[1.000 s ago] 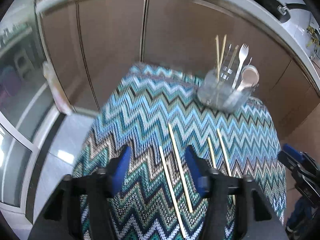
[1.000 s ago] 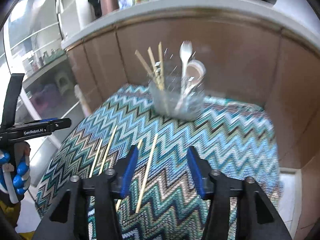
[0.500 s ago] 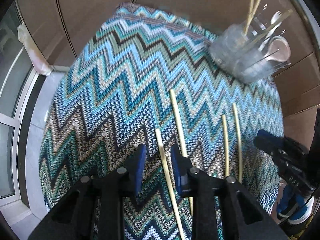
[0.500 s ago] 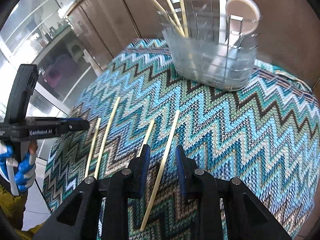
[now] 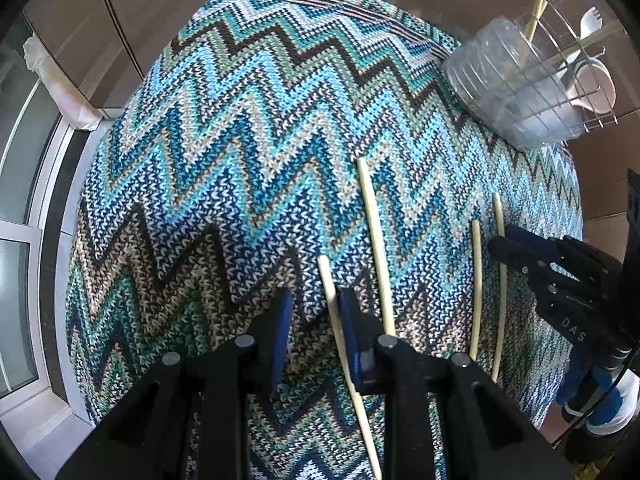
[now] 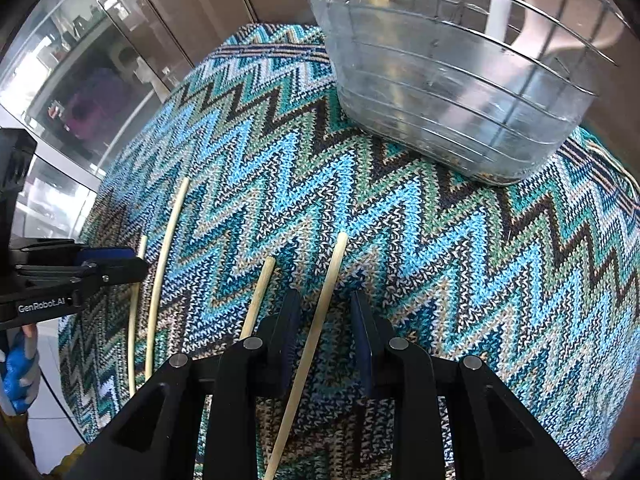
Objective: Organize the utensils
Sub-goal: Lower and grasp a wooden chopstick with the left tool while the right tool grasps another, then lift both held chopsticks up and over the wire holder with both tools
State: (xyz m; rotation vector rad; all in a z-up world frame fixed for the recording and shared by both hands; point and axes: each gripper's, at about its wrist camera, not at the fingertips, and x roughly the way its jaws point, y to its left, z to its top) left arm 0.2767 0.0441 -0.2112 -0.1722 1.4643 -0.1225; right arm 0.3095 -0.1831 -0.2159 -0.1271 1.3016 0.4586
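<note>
Both hands have dropped toward the table since a second ago, and both pairs of tongs have narrowed from wide spread to a slim gap. The table is covered in a blue, teal and tan zigzag knitted cloth. At its far edge stands a clear plastic holder with a wire grid top, already holding several chopsticks, a white fork and a pale spoon.

Four loose chopsticks lie on the near half of the cloth, in two pairs, all pointing roughly toward the far edge.

The left tongs point steeply down over the pair nearer the left edge. Their blue pads straddle the shorter-looking chopstick; it sits against the right pad, with a gap at the left pad.

The right tongs straddle a chopstick of the other pair, with cloth visible on both sides of it, so it is not yet pinched.

Judging from this, each hand is placed to grip one chopstick and carry it to the holder.
</note>
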